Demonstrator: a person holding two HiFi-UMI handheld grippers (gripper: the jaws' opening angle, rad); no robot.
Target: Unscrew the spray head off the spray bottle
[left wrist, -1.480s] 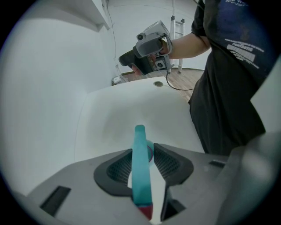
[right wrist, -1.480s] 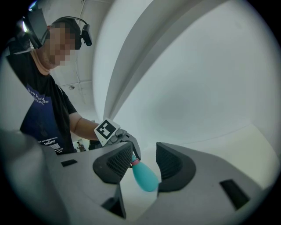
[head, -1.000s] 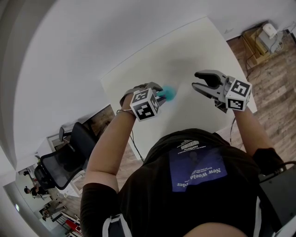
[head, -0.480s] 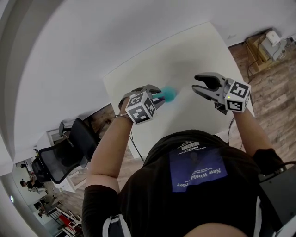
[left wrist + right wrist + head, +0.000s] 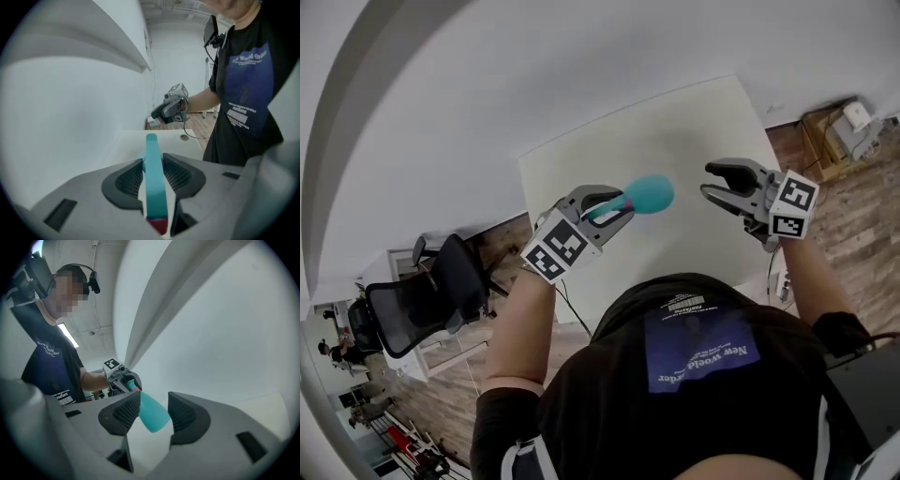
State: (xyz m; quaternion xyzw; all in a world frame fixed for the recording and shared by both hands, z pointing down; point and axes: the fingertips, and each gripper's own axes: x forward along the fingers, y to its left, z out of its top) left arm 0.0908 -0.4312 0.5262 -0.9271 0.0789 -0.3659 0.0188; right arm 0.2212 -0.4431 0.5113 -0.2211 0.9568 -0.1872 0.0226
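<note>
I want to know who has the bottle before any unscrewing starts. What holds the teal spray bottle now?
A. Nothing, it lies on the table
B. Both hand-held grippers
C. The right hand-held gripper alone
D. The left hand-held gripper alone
D: the left hand-held gripper has its jaws closed on the teal spray bottle, held up off the white table. The right hand-held gripper stands apart from it, jaws open and empty.

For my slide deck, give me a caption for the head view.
Left gripper holds a teal bottle over the white table; right gripper open, apart from it.
</note>
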